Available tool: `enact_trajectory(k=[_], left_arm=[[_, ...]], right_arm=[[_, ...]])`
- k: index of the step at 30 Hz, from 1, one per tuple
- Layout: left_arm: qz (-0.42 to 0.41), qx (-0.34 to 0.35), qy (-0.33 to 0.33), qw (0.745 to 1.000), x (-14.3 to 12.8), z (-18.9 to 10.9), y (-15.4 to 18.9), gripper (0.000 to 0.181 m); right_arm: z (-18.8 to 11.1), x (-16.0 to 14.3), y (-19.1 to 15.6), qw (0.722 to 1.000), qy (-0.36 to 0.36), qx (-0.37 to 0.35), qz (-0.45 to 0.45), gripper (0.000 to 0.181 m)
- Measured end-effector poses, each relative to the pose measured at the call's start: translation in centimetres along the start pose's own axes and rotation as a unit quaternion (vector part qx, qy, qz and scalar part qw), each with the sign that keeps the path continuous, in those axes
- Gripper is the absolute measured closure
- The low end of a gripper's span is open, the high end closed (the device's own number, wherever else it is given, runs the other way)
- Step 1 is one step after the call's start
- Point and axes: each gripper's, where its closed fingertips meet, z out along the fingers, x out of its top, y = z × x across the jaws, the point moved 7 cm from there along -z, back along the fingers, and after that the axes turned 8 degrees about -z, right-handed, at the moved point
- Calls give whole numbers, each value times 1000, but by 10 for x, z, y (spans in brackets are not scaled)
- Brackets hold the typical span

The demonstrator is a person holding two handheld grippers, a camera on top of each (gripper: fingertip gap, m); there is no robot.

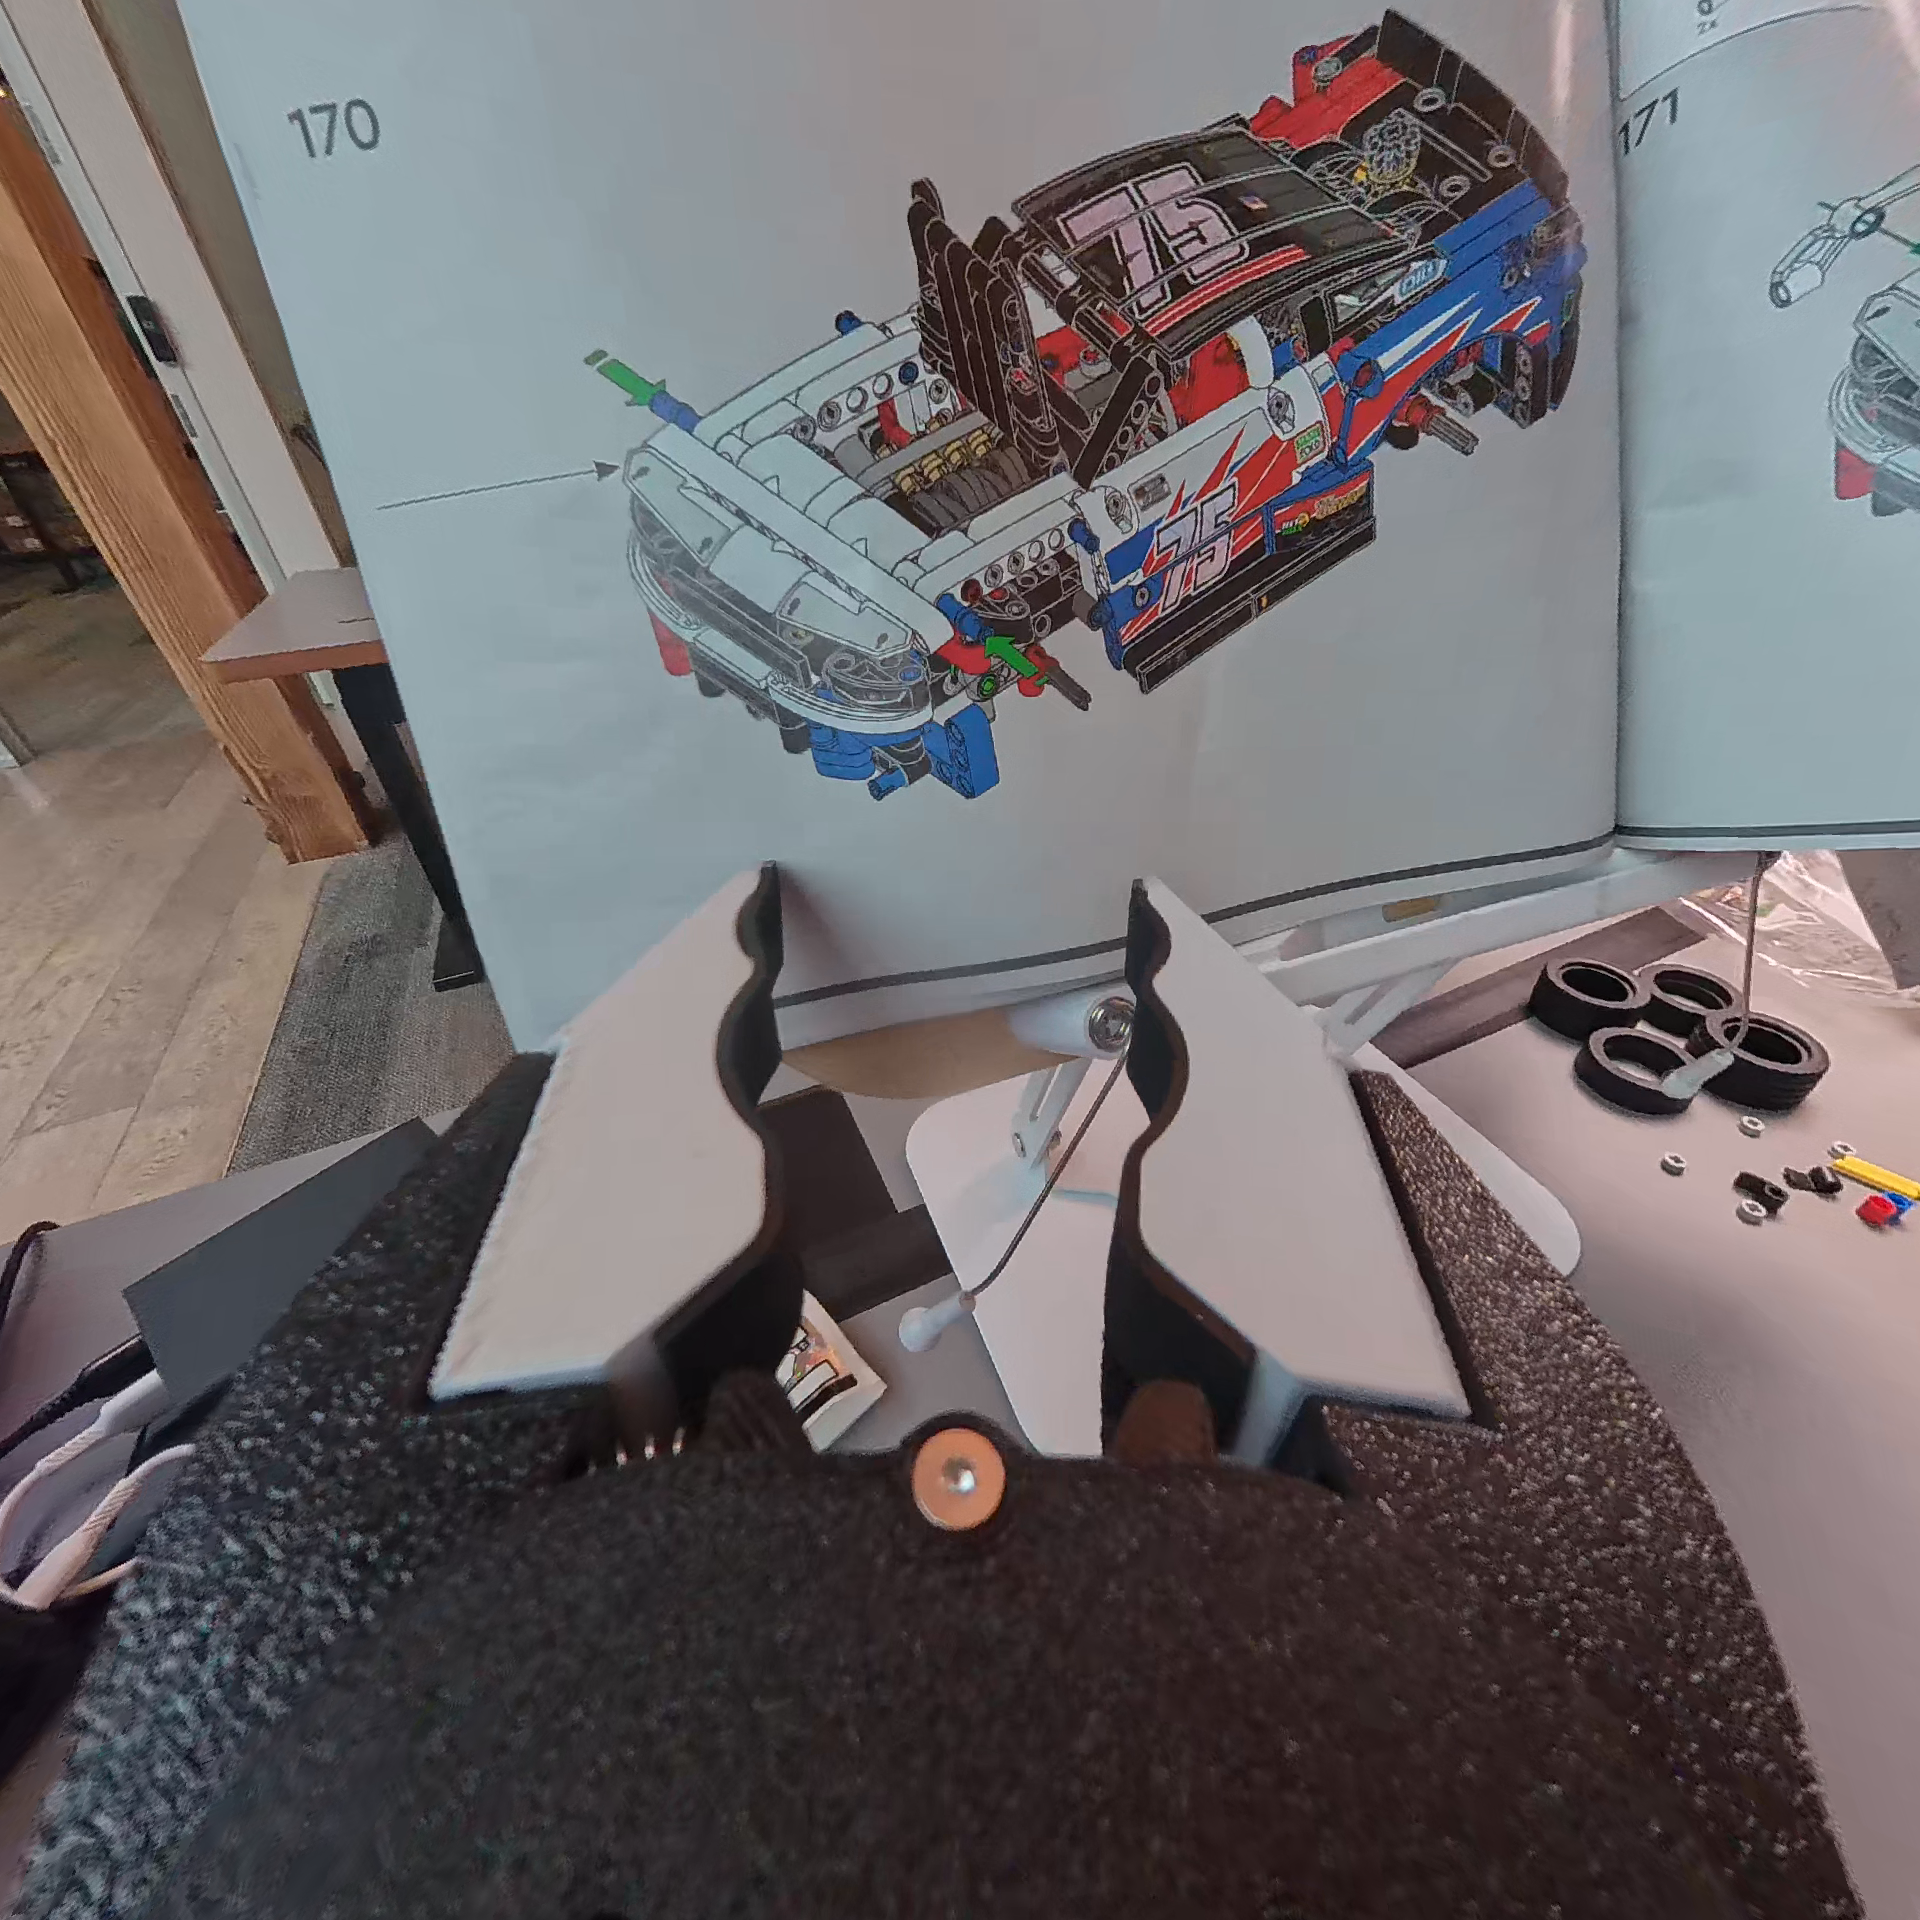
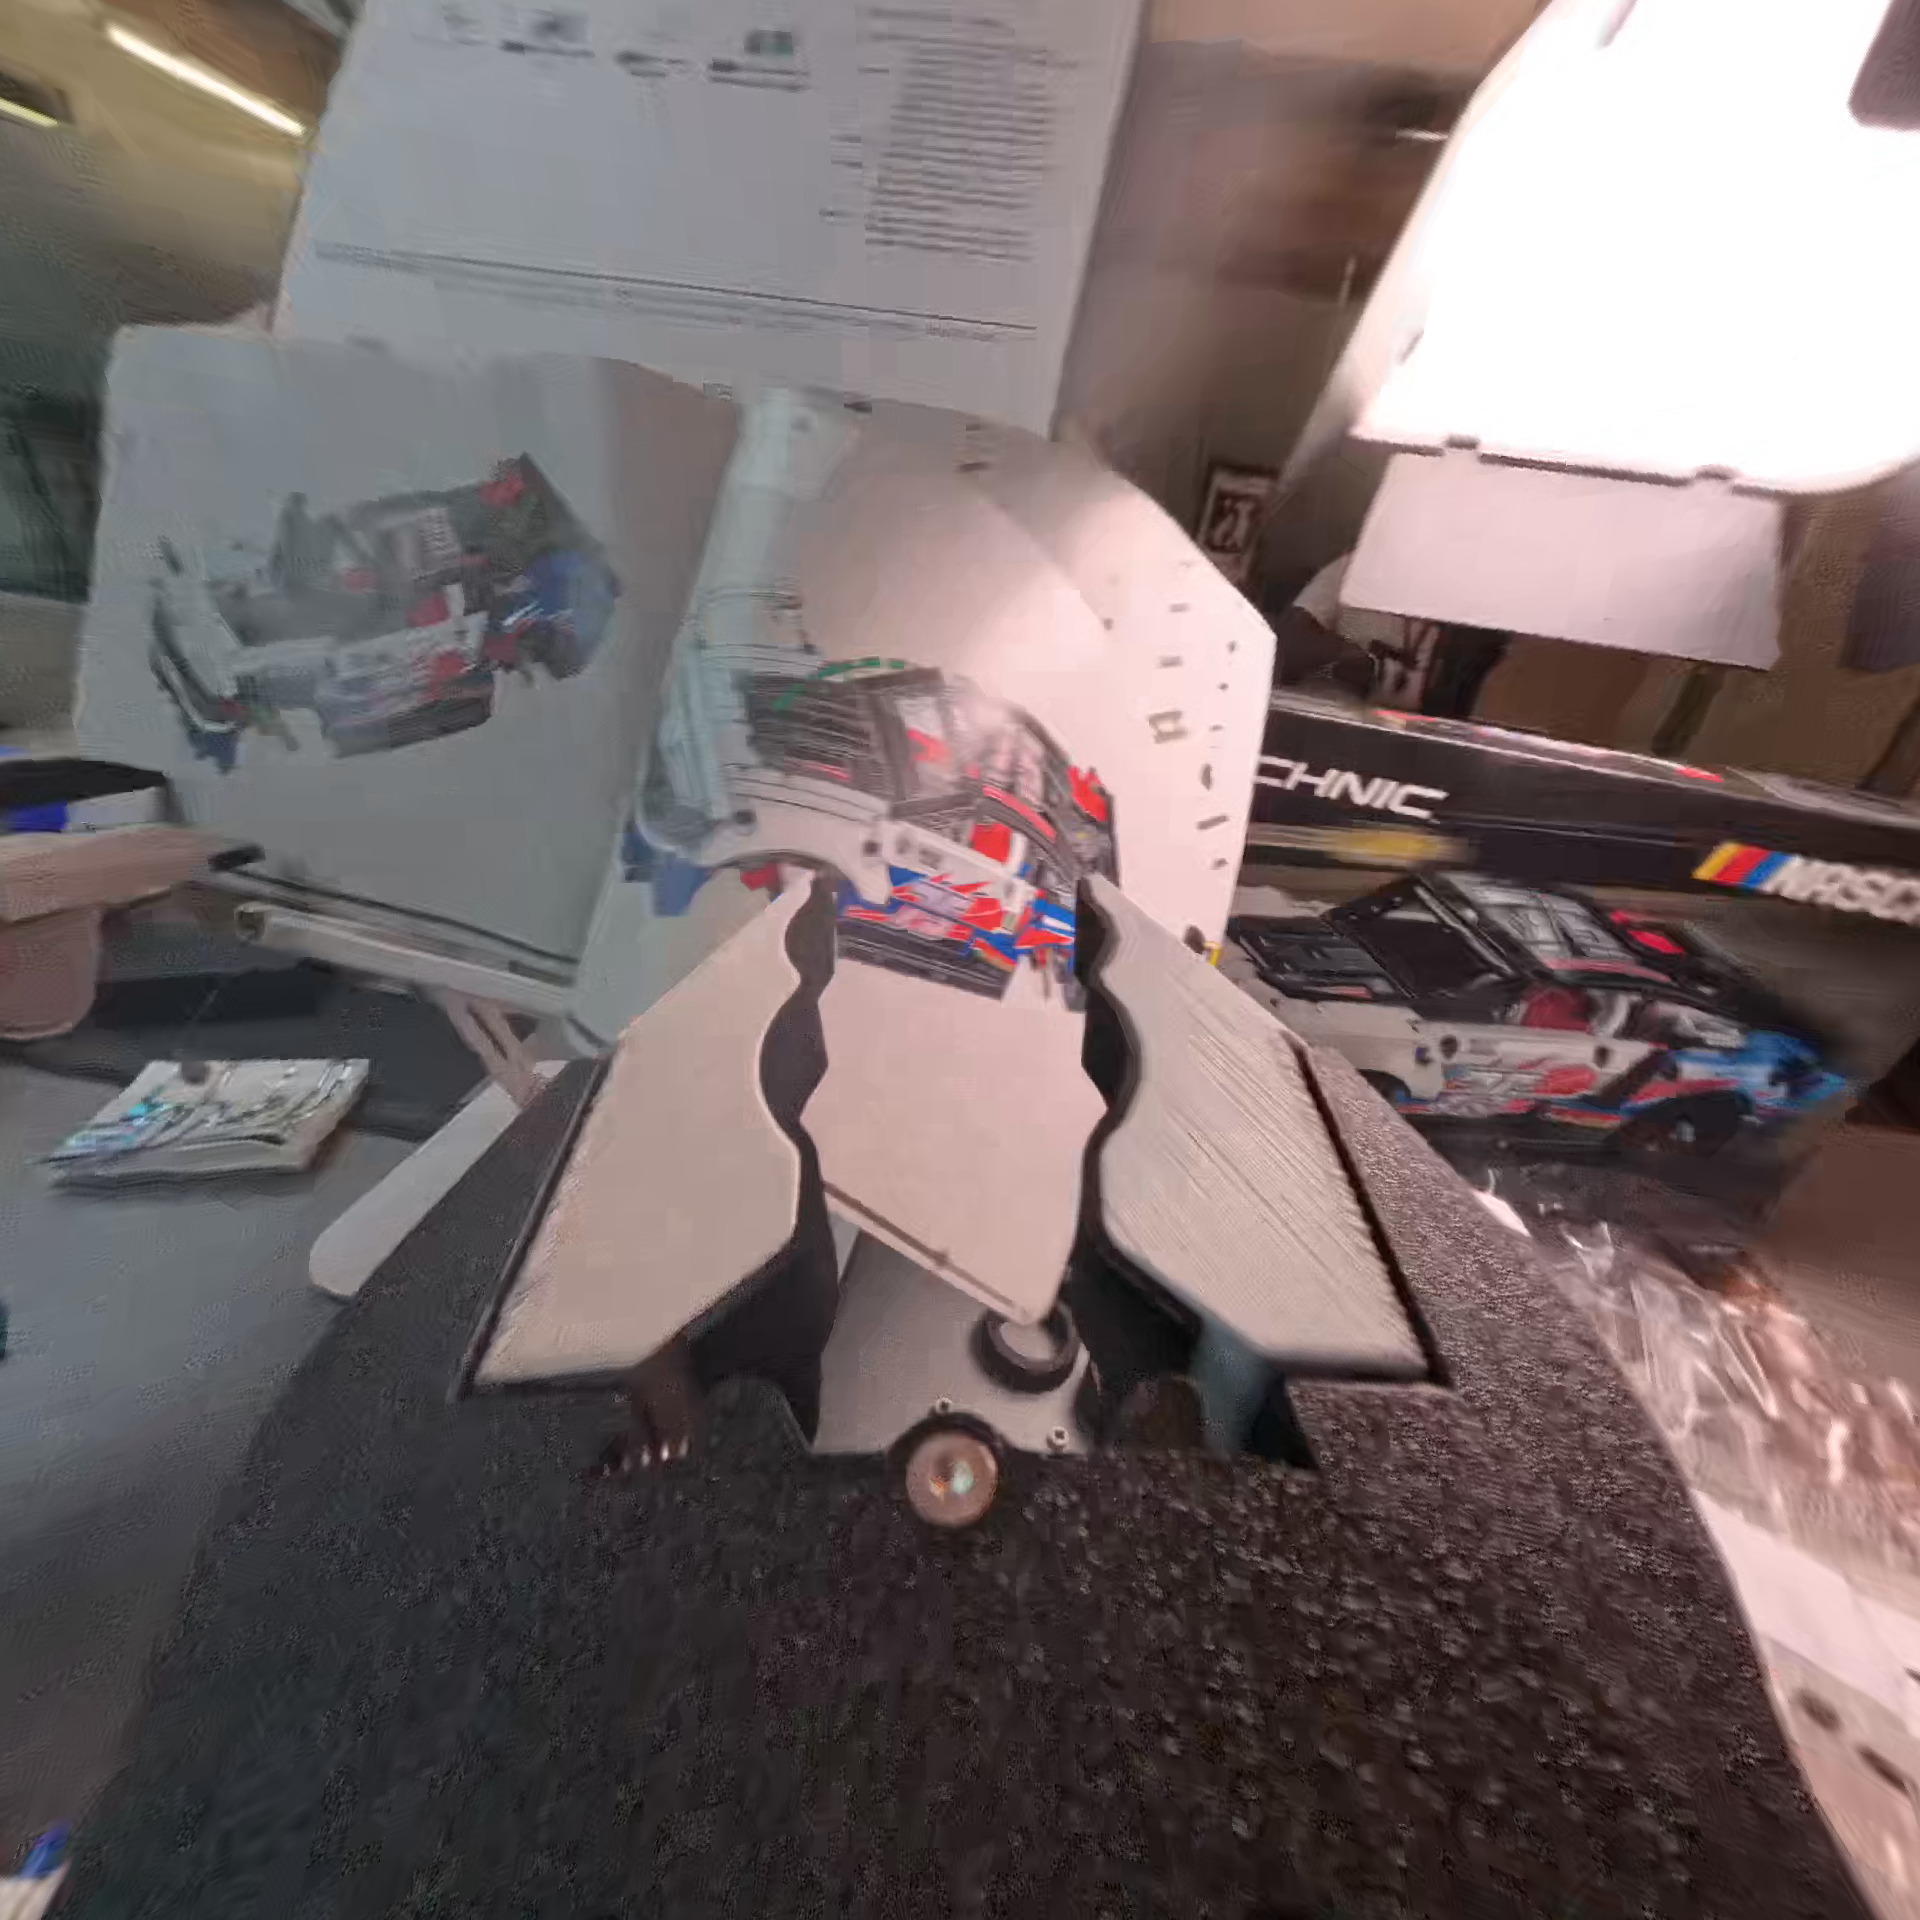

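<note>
An open instruction booklet (image 1: 935, 520) with a drawing of a red, white and blue race car stands on a white stand (image 1: 1039, 1299). My left gripper (image 1: 954, 881) is open and empty, its fingertips just in front of the booklet's lower edge. In the blurred right wrist view the booklet's left page (image 2: 364, 644) stays flat, while the right page (image 2: 966, 727) curls forward. The page's lower corner hangs between the fingers of my right gripper (image 2: 956, 883), which stand wide apart and do not pinch it.
Several black tyres (image 1: 1673, 1034) and small loose parts (image 1: 1829, 1190) lie on the grey table to the right of the stand. The set's box (image 2: 1558, 935) stands at the back right. A second booklet (image 2: 208, 1117) lies flat at left. Crinkled plastic (image 2: 1714, 1403) lies at right.
</note>
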Motion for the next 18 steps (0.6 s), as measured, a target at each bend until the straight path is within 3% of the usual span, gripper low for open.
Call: enact_trajectory(k=[1,4,8,10,15,18], left_arm=[[-3,2,3,1000,0,1,2,118],[-3,13,1,1000,0,3,5,125],[-1,21,-6,1000,0,2,2,133],[-3,17,-8,1000,0,1,-1,134],[-3,10,1,1000,-1,1,0,140],[2,6,10,1000,-1,2,7,162]], right_arm=[[7,5,-20,999,-9,31,-28,130],[39,0,-57,990,-80,62,-102,115],[76,-22,-38,987,-105,23,-122,117],[80,-28,-18,989,-81,-1,-123,135],[90,-60,-3,992,-89,42,-73,138],[88,-57,-4,990,-98,37,-99,136]])
